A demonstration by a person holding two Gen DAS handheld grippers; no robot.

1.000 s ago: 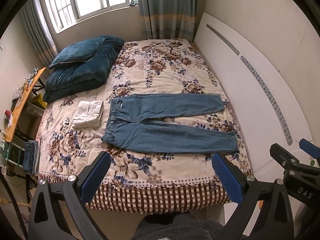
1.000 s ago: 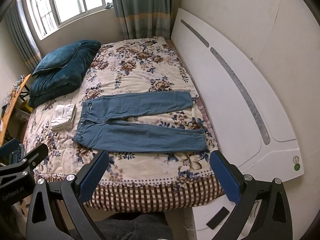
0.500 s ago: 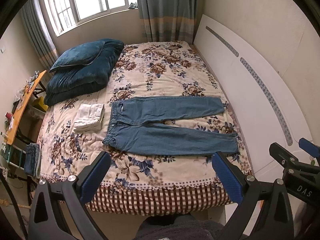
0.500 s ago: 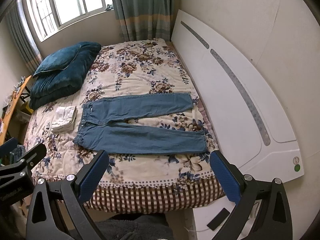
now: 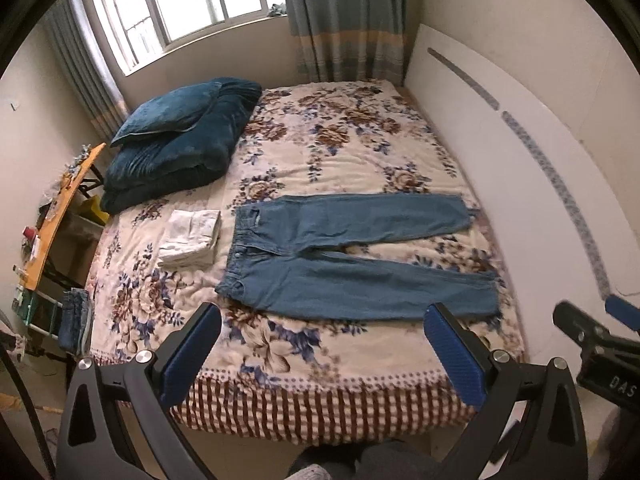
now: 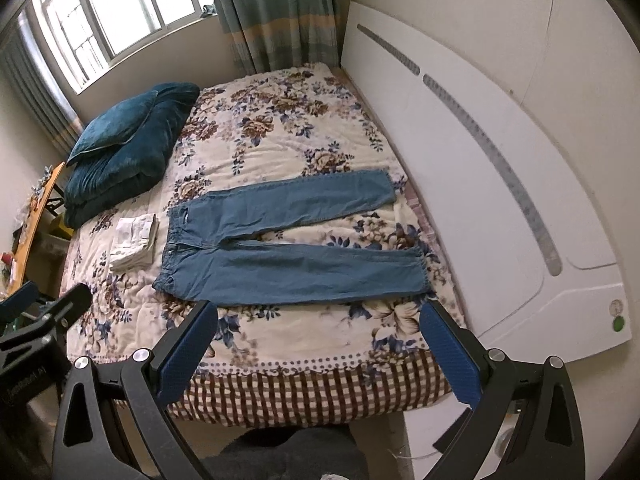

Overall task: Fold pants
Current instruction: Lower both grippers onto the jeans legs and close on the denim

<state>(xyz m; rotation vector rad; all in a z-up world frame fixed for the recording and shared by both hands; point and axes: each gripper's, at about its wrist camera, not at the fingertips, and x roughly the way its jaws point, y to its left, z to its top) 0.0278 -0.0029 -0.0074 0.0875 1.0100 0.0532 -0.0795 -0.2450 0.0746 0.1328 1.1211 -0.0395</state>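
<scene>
Blue jeans (image 5: pixel 340 256) (image 6: pixel 280 240) lie flat on the floral bed cover, waistband to the left, both legs stretched to the right and slightly spread. My left gripper (image 5: pixel 320 352) hangs open above the bed's near edge, short of the nearer leg, nothing between its blue pads. My right gripper (image 6: pixel 316 344) is likewise open and empty over the near edge, just short of the jeans. Each gripper shows at the side of the other's view: the right gripper (image 5: pixel 592 336) and the left gripper (image 6: pixel 44 320).
A folded white garment (image 5: pixel 190 236) (image 6: pixel 134 240) lies left of the waistband. A dark teal duvet with a pillow (image 5: pixel 180 140) (image 6: pixel 124 144) fills the far left corner. A white headboard (image 6: pixel 480 184) runs along the right. An orange table (image 5: pixel 52 216) with clutter stands left of the bed (image 5: pixel 328 400).
Both views have drifted slightly, so the bed and jeans sit a little lower in frame. The jeans lie as before, and both grippers stay open.
</scene>
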